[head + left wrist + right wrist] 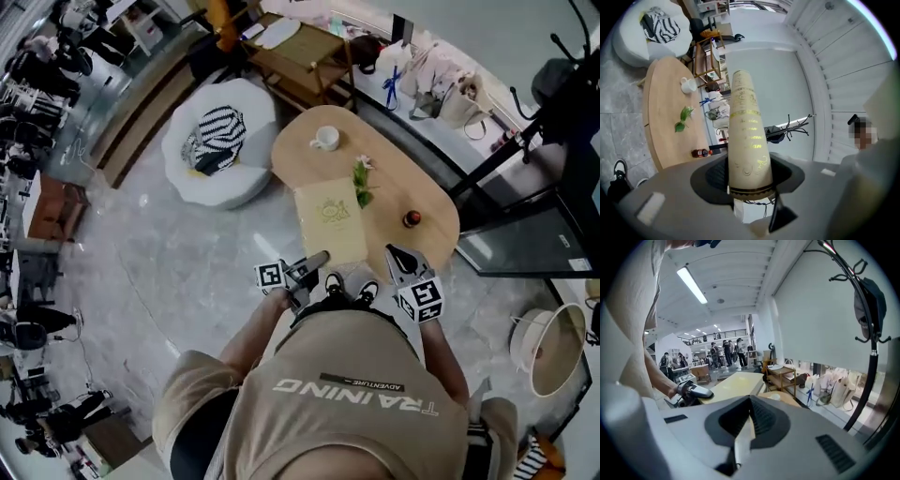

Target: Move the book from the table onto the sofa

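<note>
Now clamping the book [330,221] by its near edge in left gripper [312,264] and right gripper [399,259], holding it lengthwise near-to-far, right of the sofa [246,178].

Back of shirt [309,441], head view: large white print, upside down from the camera, reads "TRAINING". Dark strip [361,382] just beside that print: "ADVENTURE" in small letters; further characters on it too fine to read. Book [330,220] cover: gold emblem and several lines of gold lettering, too blurred to read in any view.
</note>
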A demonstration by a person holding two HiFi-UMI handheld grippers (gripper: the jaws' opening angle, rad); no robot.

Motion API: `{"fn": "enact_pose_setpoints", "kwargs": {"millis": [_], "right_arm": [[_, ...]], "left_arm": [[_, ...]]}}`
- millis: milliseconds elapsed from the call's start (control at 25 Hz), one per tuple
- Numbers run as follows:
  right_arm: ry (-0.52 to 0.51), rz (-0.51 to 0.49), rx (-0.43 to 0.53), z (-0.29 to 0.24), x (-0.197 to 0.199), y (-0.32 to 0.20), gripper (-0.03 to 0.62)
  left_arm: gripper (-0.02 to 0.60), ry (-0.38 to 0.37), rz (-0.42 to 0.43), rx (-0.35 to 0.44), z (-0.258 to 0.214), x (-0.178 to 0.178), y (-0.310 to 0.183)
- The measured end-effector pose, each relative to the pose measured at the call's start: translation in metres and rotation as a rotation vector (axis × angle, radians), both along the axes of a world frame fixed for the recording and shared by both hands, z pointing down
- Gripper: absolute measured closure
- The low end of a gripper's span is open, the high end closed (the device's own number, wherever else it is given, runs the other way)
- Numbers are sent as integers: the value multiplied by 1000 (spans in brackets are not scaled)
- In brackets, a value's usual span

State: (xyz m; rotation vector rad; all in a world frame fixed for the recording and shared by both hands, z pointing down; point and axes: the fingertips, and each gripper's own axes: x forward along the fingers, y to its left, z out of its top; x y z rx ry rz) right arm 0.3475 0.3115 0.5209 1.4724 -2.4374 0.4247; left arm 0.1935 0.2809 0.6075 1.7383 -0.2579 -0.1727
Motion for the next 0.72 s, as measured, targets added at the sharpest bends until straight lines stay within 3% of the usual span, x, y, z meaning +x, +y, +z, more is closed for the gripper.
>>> {"fn": "enact_pose_setpoints", "kwargs": {"millis": [160,320,720], "right_arm": [[-16,3,55,-28,1,-21,589],[-85,16,34,-21,1,-26,589],[-53,-207,104,-34,-29,-55,589]], "left_arm": [[370,42,-25,77,-36,-4,-19],[370,57,-72,92,-41,-6,-25],[370,62,-236,124,-60,-25,-30]]}}
